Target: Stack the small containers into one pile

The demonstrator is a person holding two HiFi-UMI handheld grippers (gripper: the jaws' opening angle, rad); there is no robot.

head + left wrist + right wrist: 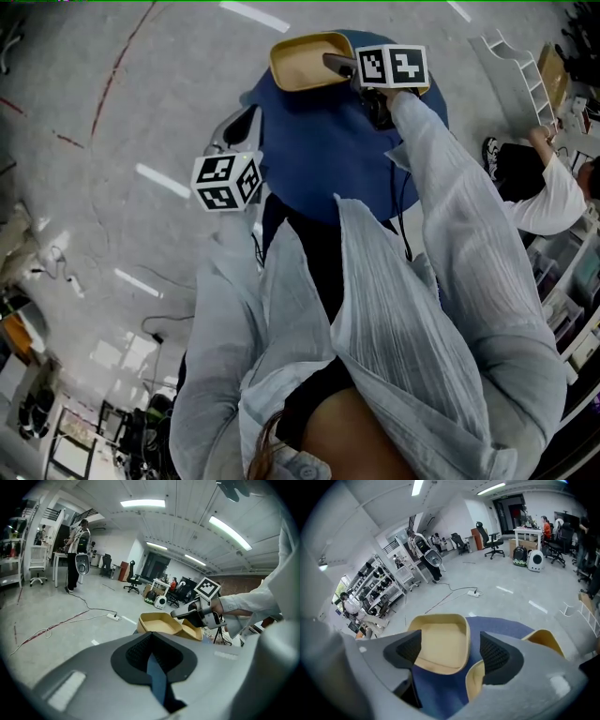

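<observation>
A shallow yellow container (309,61) sits at the far edge of the round blue table (319,159). My right gripper (342,66) hovers over its right rim. In the right gripper view the jaws stand wide open astride that container's (440,641) near right corner, and neither of the pads (494,656) presses on it. A second yellow container (543,639) lies just to the right, partly hidden by the jaw. From the left gripper view both containers (159,623) (193,631) lie side by side under the right gripper (177,614). My left gripper (239,127) hangs by the table's left edge, shut and empty.
A person (534,187) crouches at the right beside a white shelf rack (520,70). A power strip (112,617) and cables lie on the grey floor beyond the table. Office chairs, desks and other people stand farther back.
</observation>
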